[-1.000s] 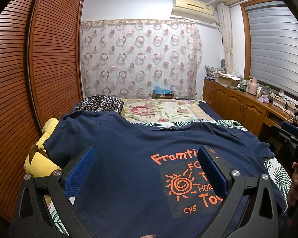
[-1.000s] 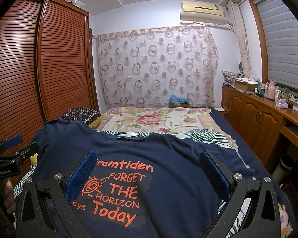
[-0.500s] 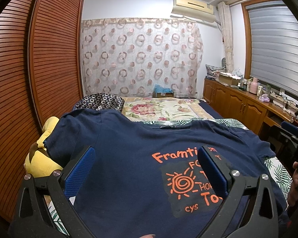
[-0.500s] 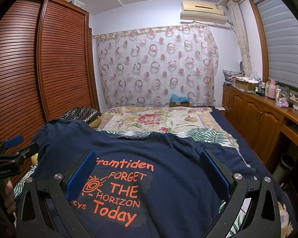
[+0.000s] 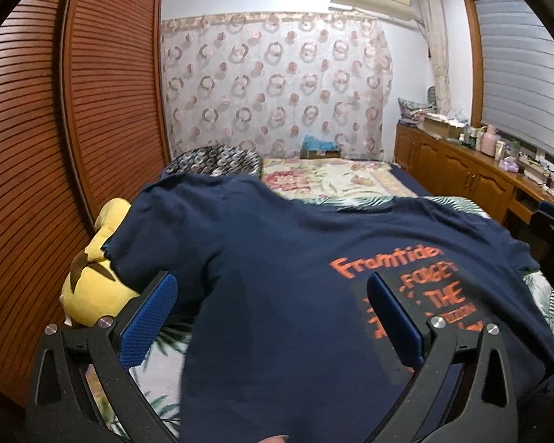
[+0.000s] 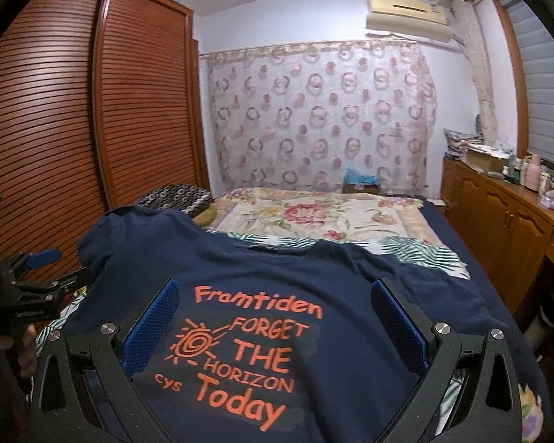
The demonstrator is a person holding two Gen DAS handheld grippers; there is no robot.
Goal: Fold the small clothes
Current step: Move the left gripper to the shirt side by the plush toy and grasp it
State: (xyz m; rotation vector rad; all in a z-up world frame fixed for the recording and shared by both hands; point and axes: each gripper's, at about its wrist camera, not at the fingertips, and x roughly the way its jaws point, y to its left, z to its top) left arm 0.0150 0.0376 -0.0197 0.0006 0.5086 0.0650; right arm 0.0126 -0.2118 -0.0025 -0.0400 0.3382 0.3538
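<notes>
While the navy T-shirt (image 6: 314,295) lies spread face-up on the bed (image 6: 439,236), both grippers hover over its near half with jaws wide apart and nothing between them. Collar points to the far end, hem to the near edge, so the shirt's long axis runs near-to-far, roughly along each gripper's line of sight. Left gripper (image 5: 273,317) sits over the plain left part of the body, its left jaw close to the shirt's left side edge, where leaf-print sheet (image 5: 158,361) shows beside the cloth; the left sleeve (image 5: 158,221) lies farther off, draped near a yellow plush toy (image 5: 92,288). Right gripper (image 6: 273,325) frames the orange print (image 6: 240,350), near the middle of the chest, and the right sleeve (image 6: 435,288) lies far and to its right. Judged from this layout, folding has not begun: no crease or doubled layer shows. The left gripper is the nearer one to a side edge, so a first lengthwise fold would likely start there; the right gripper would have to shift rightward to reach its own edge.
</notes>
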